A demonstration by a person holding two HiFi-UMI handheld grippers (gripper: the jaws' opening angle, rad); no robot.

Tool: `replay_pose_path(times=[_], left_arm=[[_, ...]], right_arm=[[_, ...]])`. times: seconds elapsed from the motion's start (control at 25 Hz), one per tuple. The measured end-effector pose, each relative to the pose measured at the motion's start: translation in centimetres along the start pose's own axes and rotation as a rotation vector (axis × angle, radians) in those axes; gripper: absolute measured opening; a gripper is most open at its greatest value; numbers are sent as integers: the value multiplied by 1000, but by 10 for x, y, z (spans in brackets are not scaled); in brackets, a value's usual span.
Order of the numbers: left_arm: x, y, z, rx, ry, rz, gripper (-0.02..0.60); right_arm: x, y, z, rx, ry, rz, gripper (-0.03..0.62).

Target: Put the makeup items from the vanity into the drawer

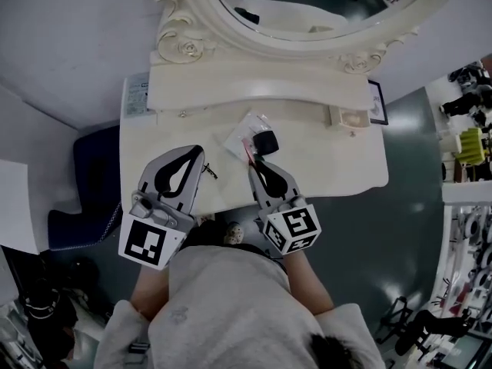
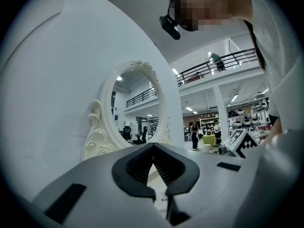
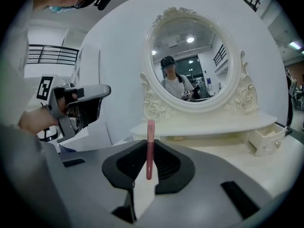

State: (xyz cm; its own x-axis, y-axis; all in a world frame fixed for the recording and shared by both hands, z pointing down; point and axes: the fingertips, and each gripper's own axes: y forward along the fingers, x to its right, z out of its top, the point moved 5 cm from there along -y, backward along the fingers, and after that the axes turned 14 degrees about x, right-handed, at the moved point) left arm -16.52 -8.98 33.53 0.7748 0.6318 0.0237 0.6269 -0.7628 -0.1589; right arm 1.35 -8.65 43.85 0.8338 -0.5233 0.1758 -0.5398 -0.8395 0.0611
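My right gripper (image 3: 149,152) is shut on a slim pink makeup tube (image 3: 150,141) that stands upright between its jaws. In the head view the right gripper (image 1: 253,164) is over the middle of the cream vanity top (image 1: 323,160). Just beyond its tips lie a white packet (image 1: 244,131) and a small black makeup item (image 1: 266,141). My left gripper (image 1: 201,152) hovers to the left of them, its jaws closed tip to tip with nothing between them (image 2: 153,150). A small drawer (image 1: 350,117) stands open at the right under the mirror shelf; it also shows as the drawer (image 3: 266,140).
An oval mirror in an ornate cream frame (image 1: 184,48) rises behind the vanity. A thin dark item (image 1: 209,172) lies by the left gripper. A dark blue stool (image 1: 84,198) stands left of the table. Shelves with goods (image 1: 469,144) line the right side.
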Motion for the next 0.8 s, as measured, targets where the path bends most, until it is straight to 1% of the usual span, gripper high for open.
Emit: replay_pose_path(times=[0.28, 0.36, 0.44, 0.56, 0.8], left_arm=[[1, 13, 0, 11, -11, -54, 14], [1, 18, 1, 27, -15, -68, 14], [3, 24, 3, 51, -23, -80, 14], [5, 28, -2, 24, -30, -114, 14], [5, 37, -5, 35, -43, -161, 14]], right_arm=[[-5, -4, 24, 100, -27, 8, 54], [-5, -6, 31, 128, -30, 5, 53], [-4, -8, 38, 151, -32, -4, 54], [-2, -10, 46, 173, -42, -21, 54], [2, -14, 53, 198, -62, -68, 54]])
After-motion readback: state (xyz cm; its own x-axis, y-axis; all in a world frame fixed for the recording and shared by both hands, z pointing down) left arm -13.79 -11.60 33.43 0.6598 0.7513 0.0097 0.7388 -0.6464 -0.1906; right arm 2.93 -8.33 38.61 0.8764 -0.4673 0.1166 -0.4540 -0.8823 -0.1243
